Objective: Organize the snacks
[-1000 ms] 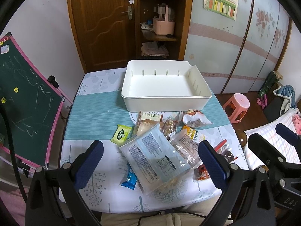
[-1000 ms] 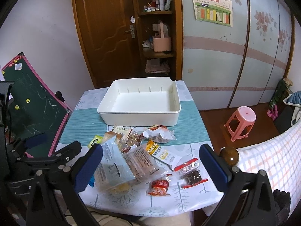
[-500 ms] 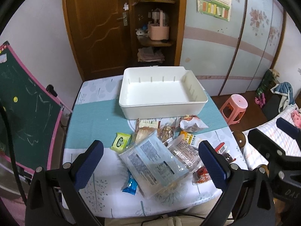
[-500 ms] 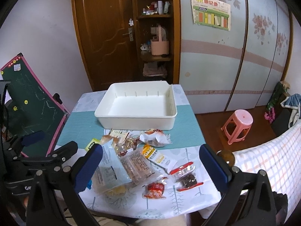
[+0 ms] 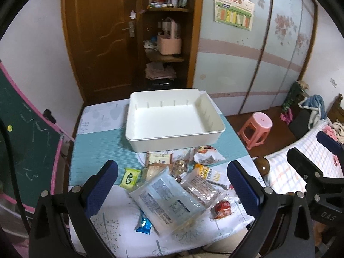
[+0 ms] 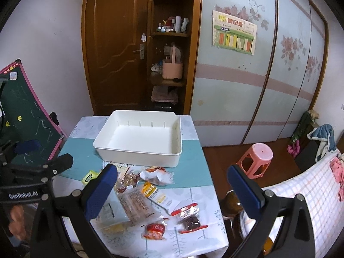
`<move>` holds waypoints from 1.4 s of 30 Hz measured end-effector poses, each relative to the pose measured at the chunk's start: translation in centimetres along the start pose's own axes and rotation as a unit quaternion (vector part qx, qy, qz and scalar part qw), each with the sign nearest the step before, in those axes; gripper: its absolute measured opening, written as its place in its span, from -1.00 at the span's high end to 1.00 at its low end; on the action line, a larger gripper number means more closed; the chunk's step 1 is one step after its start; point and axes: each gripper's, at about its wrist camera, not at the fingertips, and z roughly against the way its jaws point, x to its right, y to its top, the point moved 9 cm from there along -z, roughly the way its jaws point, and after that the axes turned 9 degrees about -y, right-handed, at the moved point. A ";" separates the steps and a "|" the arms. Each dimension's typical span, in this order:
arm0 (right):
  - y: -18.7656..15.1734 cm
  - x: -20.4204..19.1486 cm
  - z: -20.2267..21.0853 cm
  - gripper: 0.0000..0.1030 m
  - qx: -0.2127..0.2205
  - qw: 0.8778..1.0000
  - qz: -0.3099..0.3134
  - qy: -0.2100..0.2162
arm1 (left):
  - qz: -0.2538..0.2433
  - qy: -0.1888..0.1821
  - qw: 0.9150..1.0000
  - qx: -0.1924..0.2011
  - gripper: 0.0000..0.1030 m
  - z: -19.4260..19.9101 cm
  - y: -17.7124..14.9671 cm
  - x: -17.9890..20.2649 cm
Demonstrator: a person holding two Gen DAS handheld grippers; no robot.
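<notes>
Snack packets [image 5: 172,185] heaped before white bin [image 5: 172,137] — untouched.

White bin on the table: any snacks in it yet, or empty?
Empty. The white bin shows only its bare floor in both views; the snack packets all lie on the table in front of it.

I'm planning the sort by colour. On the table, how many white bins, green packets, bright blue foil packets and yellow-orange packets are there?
White bin: 1
Green packet: 1
Bright blue foil packet: 1
Yellow-orange packet: 1
Total: 4
</notes>
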 end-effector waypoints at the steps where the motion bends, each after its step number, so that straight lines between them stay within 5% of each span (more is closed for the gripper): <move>1: 0.0 0.1 0.0 -1.00 0.001 1.000 0.001 -0.002 | -0.001 0.000 1.000 0.000 -0.97 -0.1 0.1 0.1; 5: -0.6 0.4 -0.7 -1.00 -0.011 1.000 0.010 -0.006 | -0.009 -0.002 1.000 -0.012 -0.97 -1.4 -0.4 0.4; 13: -4.0 1.2 -4.7 -1.00 -0.067 0.998 0.012 -0.006 | 0.006 -0.008 0.995 -0.097 -0.97 -7.9 -4.4 -0.5; 21: -10.4 3.6 -11.6 -0.99 -0.167 0.986 -0.024 0.005 | 0.098 0.010 0.977 -0.187 -0.97 -14.2 -10.6 -4.9; 35: -16.9 5.3 -17.6 -0.97 -0.248 0.967 -0.055 0.012 | 0.197 -0.001 0.944 -0.263 -0.97 -19.0 -15.7 -5.8; 42: -19.9 3.3 -19.1 -0.88 -0.278 0.960 -0.001 0.011 | 0.206 0.028 0.942 -0.262 -0.99 -19.9 -16.5 -6.4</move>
